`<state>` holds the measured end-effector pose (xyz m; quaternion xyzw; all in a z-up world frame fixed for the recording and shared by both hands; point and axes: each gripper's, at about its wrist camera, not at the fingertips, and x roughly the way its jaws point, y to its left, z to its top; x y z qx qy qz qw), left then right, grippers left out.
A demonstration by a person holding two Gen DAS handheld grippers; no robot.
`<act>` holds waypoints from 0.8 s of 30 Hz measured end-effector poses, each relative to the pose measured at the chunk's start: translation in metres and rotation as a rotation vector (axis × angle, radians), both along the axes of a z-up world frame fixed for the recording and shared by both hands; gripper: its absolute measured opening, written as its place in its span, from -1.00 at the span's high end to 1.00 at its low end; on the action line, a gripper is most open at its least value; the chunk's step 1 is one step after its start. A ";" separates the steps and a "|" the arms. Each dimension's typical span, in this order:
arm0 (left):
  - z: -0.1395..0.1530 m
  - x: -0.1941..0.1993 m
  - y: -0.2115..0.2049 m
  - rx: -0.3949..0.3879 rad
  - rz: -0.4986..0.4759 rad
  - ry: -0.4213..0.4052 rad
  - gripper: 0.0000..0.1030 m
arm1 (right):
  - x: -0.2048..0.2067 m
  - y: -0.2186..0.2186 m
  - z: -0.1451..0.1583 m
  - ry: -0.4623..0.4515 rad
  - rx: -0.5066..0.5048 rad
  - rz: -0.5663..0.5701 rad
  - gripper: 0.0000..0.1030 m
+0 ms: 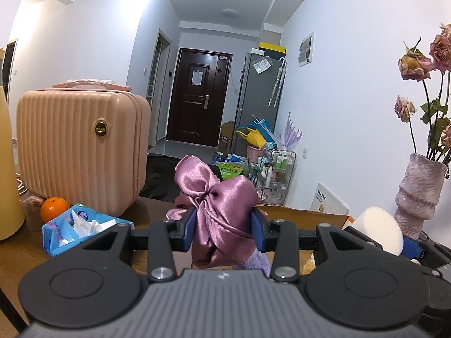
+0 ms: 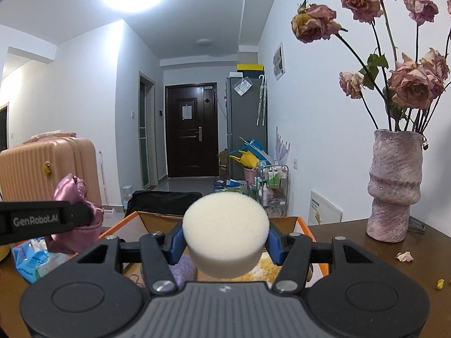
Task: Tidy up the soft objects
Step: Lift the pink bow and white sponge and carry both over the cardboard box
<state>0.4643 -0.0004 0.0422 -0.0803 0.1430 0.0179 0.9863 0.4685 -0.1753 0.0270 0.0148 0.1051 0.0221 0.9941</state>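
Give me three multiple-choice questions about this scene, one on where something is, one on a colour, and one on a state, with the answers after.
1. Where is the orange?
A. in the cardboard box
B. on the table beside the pink suitcase
C. in the vase

2. What colour is the satin pouch?
A. green
B. white
C. mauve pink

3. What is the right tool doing?
A. gripping the round sponge
B. hanging empty
C. holding a flower

Answers: B, it sits by the suitcase's base; C, the shiny cloth in the left tool is mauve pink; A, blue pads press the sponge's sides.

Suitcase left of box, vase right.
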 end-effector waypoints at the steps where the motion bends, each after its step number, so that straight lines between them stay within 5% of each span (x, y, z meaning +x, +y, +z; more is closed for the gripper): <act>1: -0.001 0.003 0.000 0.001 -0.003 0.003 0.21 | 0.002 0.000 0.000 0.002 -0.001 -0.003 -0.08; 24: -0.018 0.055 -0.011 0.083 -0.037 0.049 0.21 | 0.054 -0.001 -0.006 0.056 -0.026 -0.039 -0.08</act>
